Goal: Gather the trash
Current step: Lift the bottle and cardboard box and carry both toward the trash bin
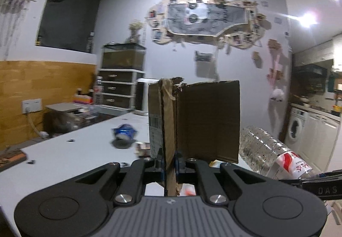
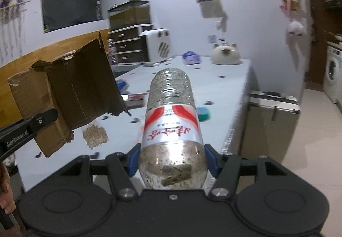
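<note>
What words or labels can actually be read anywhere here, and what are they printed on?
"GenRobot.AI": side of the left claw, seen from the right wrist.
"DAS": side of the right claw, rest cut off.
Red characters on the plastic bottle label: upside down, not readable.
Barcode sticker on the cardboard piece: too blurred.

White rectangular tabletop [image 2: 224, 87] carries: crushed blue can [image 1: 124, 132] at left, teal round tape roll [image 2: 203, 113] mid, cream cat-shaped ornament [image 2: 224, 55] far right, white boxy heater [image 2: 158, 45] far edge.
</note>
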`<state>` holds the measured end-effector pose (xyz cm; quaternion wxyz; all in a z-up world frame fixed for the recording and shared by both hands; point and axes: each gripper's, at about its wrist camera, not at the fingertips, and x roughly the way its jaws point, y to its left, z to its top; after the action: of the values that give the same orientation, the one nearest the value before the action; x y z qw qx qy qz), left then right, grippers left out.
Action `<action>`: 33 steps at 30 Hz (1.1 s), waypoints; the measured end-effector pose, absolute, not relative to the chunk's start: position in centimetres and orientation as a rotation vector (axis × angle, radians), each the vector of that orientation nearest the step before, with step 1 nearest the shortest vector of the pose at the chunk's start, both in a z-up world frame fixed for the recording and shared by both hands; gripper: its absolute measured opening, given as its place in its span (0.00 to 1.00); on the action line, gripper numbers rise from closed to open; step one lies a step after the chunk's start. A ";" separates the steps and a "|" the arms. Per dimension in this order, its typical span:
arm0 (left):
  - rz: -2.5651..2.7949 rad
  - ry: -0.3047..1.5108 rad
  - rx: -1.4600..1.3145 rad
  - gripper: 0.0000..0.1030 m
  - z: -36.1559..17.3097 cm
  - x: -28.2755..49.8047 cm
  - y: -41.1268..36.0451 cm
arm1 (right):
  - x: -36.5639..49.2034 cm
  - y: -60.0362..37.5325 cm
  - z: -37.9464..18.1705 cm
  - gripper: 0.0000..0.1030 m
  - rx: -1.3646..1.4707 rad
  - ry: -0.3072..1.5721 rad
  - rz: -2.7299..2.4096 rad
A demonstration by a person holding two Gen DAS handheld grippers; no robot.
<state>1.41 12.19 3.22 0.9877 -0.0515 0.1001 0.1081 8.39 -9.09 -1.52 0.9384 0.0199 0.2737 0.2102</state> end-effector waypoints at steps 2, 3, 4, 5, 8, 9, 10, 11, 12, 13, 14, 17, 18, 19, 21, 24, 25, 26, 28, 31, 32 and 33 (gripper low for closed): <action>0.177 0.208 -0.101 0.08 3.2 2.1 10.6 | 8.1 -10.7 -1.5 0.60 0.048 0.555 0.399; 0.156 0.212 -0.099 0.08 3.2 2.5 9.8 | 7.9 -11.7 -1.5 0.60 0.054 0.554 0.378; 0.135 0.217 -0.097 0.08 3.1 2.8 8.9 | 7.8 -12.5 -1.6 0.60 0.059 0.552 0.361; 0.111 0.221 -0.095 0.08 3.0 3.2 7.9 | 7.8 -13.3 -1.6 0.60 0.063 0.549 0.342; 0.054 0.232 -0.091 0.08 2.8 3.9 5.3 | 7.2 -16.2 -1.9 0.60 0.079 0.543 0.280; 0.038 0.236 -0.090 0.08 2.7 4.1 4.5 | 7.0 -17.2 -2.0 0.60 0.086 0.543 0.258; 0.021 0.239 -0.089 0.08 2.6 4.2 3.8 | 6.7 -18.2 -2.1 0.60 0.094 0.543 0.236; 0.000 0.243 -0.086 0.08 2.5 4.5 2.8 | 6.6 -19.0 -2.3 0.60 0.100 0.544 0.218; -0.018 0.246 -0.083 0.08 2.4 4.6 2.0 | 6.3 -19.9 -2.6 0.60 0.106 0.545 0.197; -0.035 0.249 -0.080 0.08 2.2 4.8 1.2 | 6.0 -20.9 -2.8 0.60 0.112 0.548 0.173; -0.048 0.253 -0.080 0.08 2.0 4.9 0.5 | 5.8 -21.7 -3.1 0.60 0.116 0.551 0.156; -0.095 0.274 -0.081 0.08 1.2 5.4 -1.8 | 5.1 -24.0 -4.0 0.60 0.127 0.564 0.104; -0.108 0.284 -0.080 0.08 0.9 5.7 -2.6 | 4.9 -24.8 -4.4 0.60 0.131 0.569 0.087; -0.120 0.294 -0.076 0.08 0.6 6.1 -3.3 | 4.7 -25.5 -4.8 0.60 0.136 0.574 0.071; -0.138 0.315 -0.071 0.08 -0.1 6.8 -4.8 | 4.6 -26.8 -5.6 0.60 0.148 0.587 0.040; -0.168 0.359 -0.073 0.08 -1.6 8.4 -7.0 | 4.7 -28.4 -7.1 0.60 0.156 0.610 0.003; -0.175 0.375 -0.076 0.08 -2.2 9.0 -7.7 | 4.9 -28.9 -7.8 0.60 0.158 0.623 -0.011; -0.179 0.387 -0.079 0.08 -2.7 9.4 -8.3 | 5.0 -29.3 -8.4 0.60 0.161 0.635 -0.020; -0.188 0.427 -0.091 0.08 -4.1 10.8 -9.5 | 5.5 -30.3 -9.9 0.60 0.173 0.669 -0.044; -0.196 0.487 -0.100 0.08 -6.6 12.7 -11.0 | 6.5 -31.6 -12.4 0.60 0.195 0.722 -0.078; -0.196 0.504 -0.100 0.08 -7.2 13.3 -11.5 | 6.8 -32.2 -13.3 0.60 0.204 0.740 -0.090; -0.195 0.528 -0.100 0.08 -8.2 14.2 -12.0 | 7.2 -32.7 -14.3 0.60 0.216 0.759 -0.102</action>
<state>14.19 -12.02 -8.23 0.9594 -0.0495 0.2606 -0.0963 7.16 -32.74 -14.26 0.9219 0.1052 0.3696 -0.0496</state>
